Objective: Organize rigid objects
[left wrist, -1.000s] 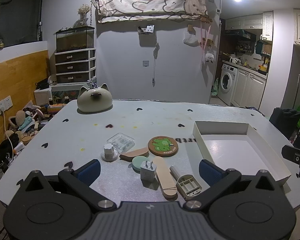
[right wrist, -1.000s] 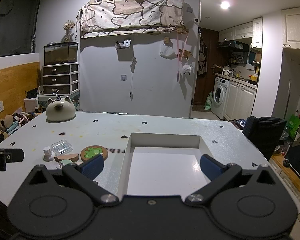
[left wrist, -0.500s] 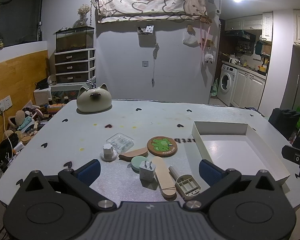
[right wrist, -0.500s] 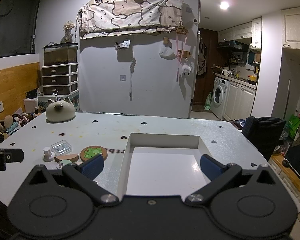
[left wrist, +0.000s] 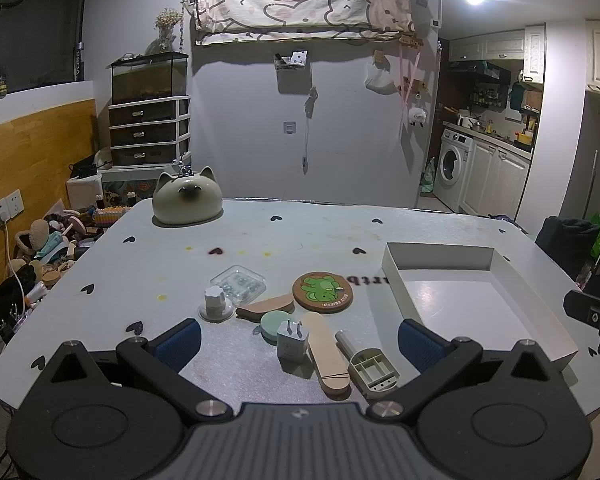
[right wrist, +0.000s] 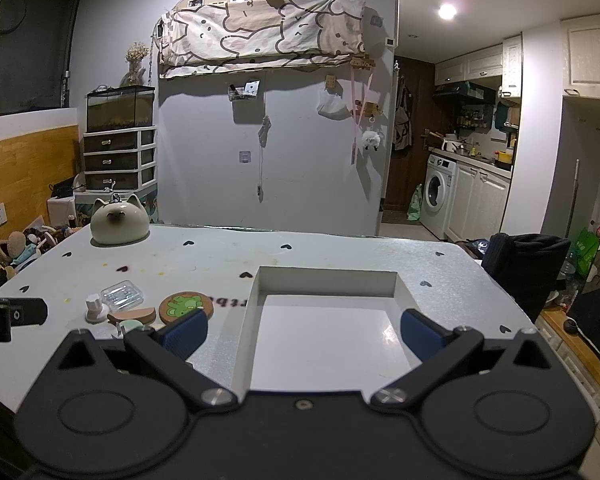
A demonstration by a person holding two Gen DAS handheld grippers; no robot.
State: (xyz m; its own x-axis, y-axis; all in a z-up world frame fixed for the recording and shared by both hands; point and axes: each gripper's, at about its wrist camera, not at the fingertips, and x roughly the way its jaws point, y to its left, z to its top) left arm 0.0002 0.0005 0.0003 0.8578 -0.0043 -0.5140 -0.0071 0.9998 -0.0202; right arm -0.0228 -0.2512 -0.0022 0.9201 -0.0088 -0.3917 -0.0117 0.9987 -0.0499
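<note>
Small items lie in a cluster on the table in the left wrist view: a white charger plug (left wrist: pixel 292 343), a tan flat stick (left wrist: pixel 325 352), a grey slotted holder (left wrist: pixel 373 370), a mint disc (left wrist: pixel 275 322), a brown wedge (left wrist: pixel 265 305), a round cork coaster with a green print (left wrist: pixel 322 291), a clear plastic case (left wrist: pixel 238 283) and a white knob (left wrist: pixel 215 303). An empty white tray (left wrist: pixel 394 270) sits to their right. My left gripper (left wrist: pixel 298 342) is open above the near cluster. My right gripper (right wrist: pixel 302 330) is open over the tray (right wrist: pixel 244 328).
A cat-shaped ceramic jar (left wrist: pixel 187 199) stands at the table's far left. The table's near edge runs under both grippers. A dark chair (right wrist: pixel 526 258) stands past the table's right edge. Clutter lies on the floor at the left (left wrist: pixel 40 248).
The left gripper has shifted very slightly; the objects sit a touch lower and nearer in its view. The right gripper has barely moved. Nothing was grasped.
</note>
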